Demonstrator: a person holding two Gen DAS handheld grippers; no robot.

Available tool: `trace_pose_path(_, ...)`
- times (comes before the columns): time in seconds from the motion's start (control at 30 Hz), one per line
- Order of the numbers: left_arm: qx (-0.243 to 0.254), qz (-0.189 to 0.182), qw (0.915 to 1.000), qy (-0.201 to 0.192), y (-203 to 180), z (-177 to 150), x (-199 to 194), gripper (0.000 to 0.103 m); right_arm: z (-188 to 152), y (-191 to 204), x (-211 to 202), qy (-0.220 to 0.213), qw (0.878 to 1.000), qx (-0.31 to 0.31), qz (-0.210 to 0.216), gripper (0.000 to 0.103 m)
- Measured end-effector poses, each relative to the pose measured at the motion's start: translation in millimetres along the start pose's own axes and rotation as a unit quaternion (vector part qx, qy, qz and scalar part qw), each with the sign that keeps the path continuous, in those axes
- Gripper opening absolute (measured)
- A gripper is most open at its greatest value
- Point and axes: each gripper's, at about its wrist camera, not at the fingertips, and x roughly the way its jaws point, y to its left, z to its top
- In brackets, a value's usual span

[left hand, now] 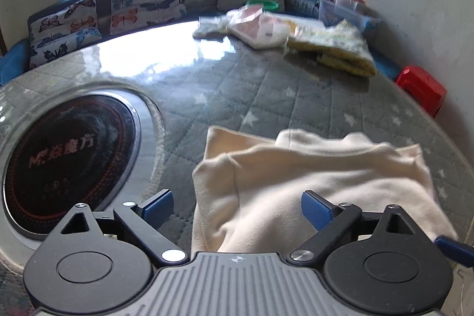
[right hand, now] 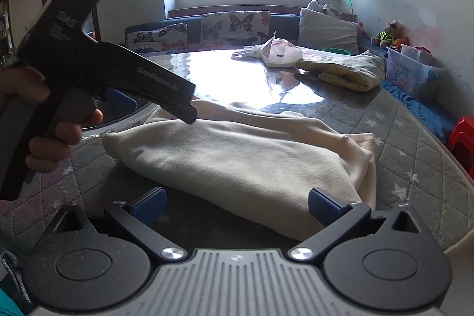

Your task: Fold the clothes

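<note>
Folded cream garment (right hand: 237,156) on quilted table (right hand: 414,156), before wide-spread right claw (right hand: 237,205).

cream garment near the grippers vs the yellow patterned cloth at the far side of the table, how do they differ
The cream garment is plain, with no print; the yellow patterned cloth carries a small print. The cream garment lies close, right in front of both open grippers; the yellow cloth lies far off near the table's back edge, beside a white bag. The cream one looks larger, though nearness exaggerates this. Both are folded and rest on the table.
</note>
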Motion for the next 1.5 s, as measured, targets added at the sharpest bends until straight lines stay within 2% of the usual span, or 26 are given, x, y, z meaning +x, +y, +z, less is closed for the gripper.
trace_pose_path(0.2, -0.017, -0.008, 0.9998, 0.012, 6.8, -6.7, 7.6, 0.094, 0.4, -1.1, -2.9, -0.003, 1.0, 0.001, 0.001, 0.103)
trace_pose_path(0.37, -0.017, -0.01, 0.9998, 0.002, 8.6, -9.9, -0.6, 0.094, 1.4, -1.0, -5.8, -0.011, 1.0, 0.007, 0.002, 0.103)
trace_pose_path(0.5, -0.029, -0.017, 0.9994, 0.009, 16.0, -13.9, 1.3, 0.095, -2.9, 0.8, 3.7, 0.007, 1.0, -0.001, -0.002, 0.103)
trace_pose_path(0.8, -0.053, -0.035, 0.9979, -0.008, 31.7, -19.1, -16.4, 0.096, -1.0, -0.2, 0.3, 0.003, 1.0, -0.002, 0.004, 0.103)
trace_pose_path(1.07, -0.079, -0.026, 0.9965, 0.003, 52.1, -26.4, -12.0, 0.096, -1.8, 0.4, 1.1, 0.003, 1.0, -0.003, 0.006, 0.103)
trace_pose_path(1.17, -0.067, -0.018, 0.9976, 0.004, 50.3, -26.8, -11.0, 0.096, -1.7, 0.5, 0.5, 0.003, 1.0, -0.002, 0.007, 0.103)
trace_pose_path(1.5, -0.041, -0.036, 0.9983, -0.021, 38.0, -29.7, -41.0, 0.101, 4.4, -3.4, -13.2, -0.009, 1.0, 0.014, -0.015, 0.103)
